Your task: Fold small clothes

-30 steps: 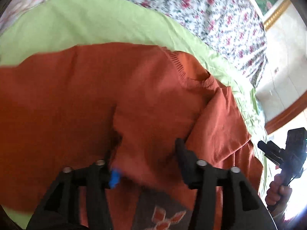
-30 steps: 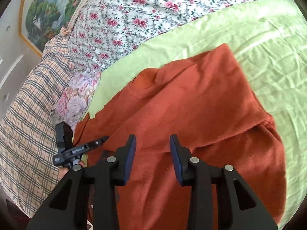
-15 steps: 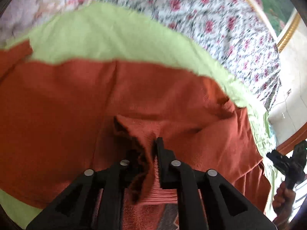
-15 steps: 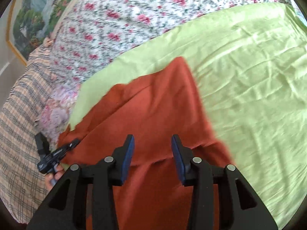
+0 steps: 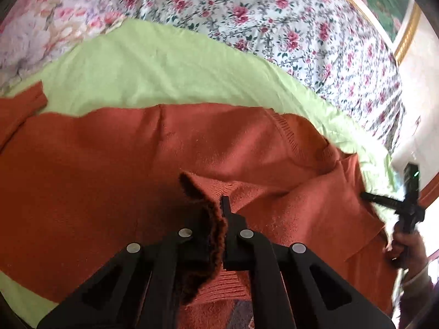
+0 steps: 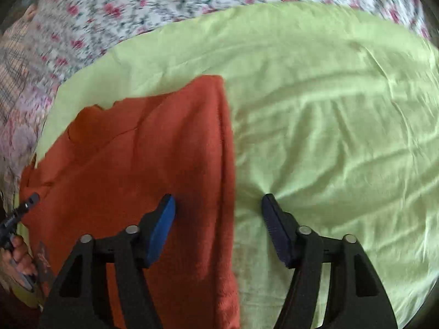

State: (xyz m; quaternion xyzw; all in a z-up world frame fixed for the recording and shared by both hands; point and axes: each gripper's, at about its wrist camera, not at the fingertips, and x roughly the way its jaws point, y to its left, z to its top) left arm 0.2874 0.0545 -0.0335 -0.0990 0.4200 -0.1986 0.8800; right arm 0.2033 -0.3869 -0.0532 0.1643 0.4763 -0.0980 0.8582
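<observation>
Sweater [image 5: 115,170], rust-orange knit, spread across lower half of left wrist frame over pale green sheet [image 5: 153,76]; ribbed neckline right of centre, sleeve end at far left edge. Fuzzy nap, soft folds, ribbed band low in frame. Left gripper [image 5: 216,219] at bottom centre, tongs narrow, pinched on a raised fold of the knit. Floral bedding [image 5: 274,22], white with pink roses, along the top. Gold-framed picture [image 5: 384,8] in upper right corner.

Sweater [image 6: 153,159] in left half of right wrist frame, straight edge down the middle; crumpled green sheet [image 6: 329,126] on the right. Right gripper [image 6: 218,208] at bottom, tongs wide, blue-padded fingers [image 6: 162,227] astride that edge, gripping nothing. No containers seen.
</observation>
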